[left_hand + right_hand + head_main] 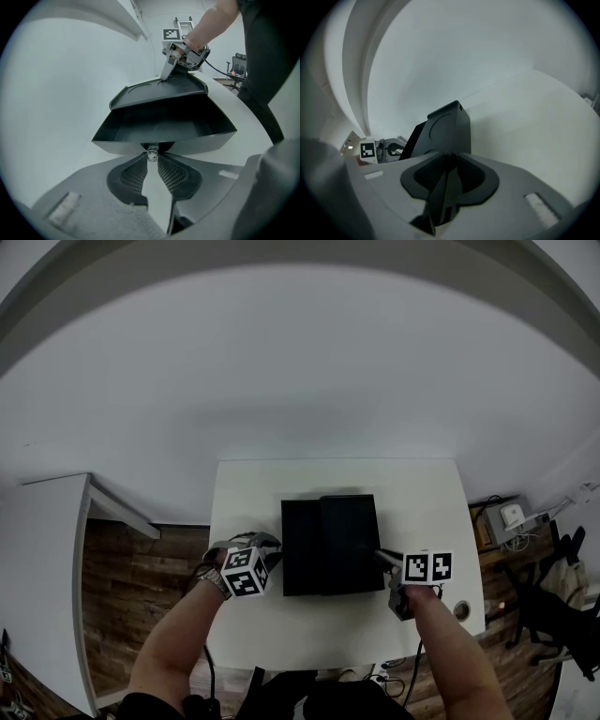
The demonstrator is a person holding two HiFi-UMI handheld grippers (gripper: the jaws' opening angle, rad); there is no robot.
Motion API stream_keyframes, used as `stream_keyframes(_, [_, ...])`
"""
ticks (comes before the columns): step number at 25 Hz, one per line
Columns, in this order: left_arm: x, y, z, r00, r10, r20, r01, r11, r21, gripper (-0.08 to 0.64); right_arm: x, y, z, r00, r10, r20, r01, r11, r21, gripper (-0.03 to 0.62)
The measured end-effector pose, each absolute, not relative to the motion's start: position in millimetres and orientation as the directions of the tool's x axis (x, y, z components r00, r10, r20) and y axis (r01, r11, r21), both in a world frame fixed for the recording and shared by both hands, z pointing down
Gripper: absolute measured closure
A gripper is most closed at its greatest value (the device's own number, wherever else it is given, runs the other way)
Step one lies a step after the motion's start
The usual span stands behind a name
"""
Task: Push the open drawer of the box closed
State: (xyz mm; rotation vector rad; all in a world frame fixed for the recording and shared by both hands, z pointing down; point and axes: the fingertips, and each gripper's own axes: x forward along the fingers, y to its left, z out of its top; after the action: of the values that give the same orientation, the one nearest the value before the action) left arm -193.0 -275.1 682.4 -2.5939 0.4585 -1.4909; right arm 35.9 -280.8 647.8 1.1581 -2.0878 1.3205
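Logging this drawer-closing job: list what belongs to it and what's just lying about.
Job: box; its open drawer; drawer knob between the fingers of the left gripper; right gripper on the box's top; table.
Lying about: side desk; office chair; grey device by the wall.

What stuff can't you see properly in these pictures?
- Head view: the drawer knob is hidden under the left gripper.
- Left gripper view: the drawer's far end is in shadow under the black box's top.
- Right gripper view: the drawer's inside is hidden behind the box.
- Head view: the floor clutter at the right is too small to name.
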Motion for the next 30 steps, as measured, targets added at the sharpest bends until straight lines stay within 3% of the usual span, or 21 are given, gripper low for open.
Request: stream_keyframes(30, [-125.5, -283.1, 683.6, 0.53, -0.254, 0.809, -0.203, -0.964, -0.17, 0.489, 35.2, -279.7, 647.6, -0.582, -0.448, 0.678, -0.803, 0.187, -0.566, 0.497])
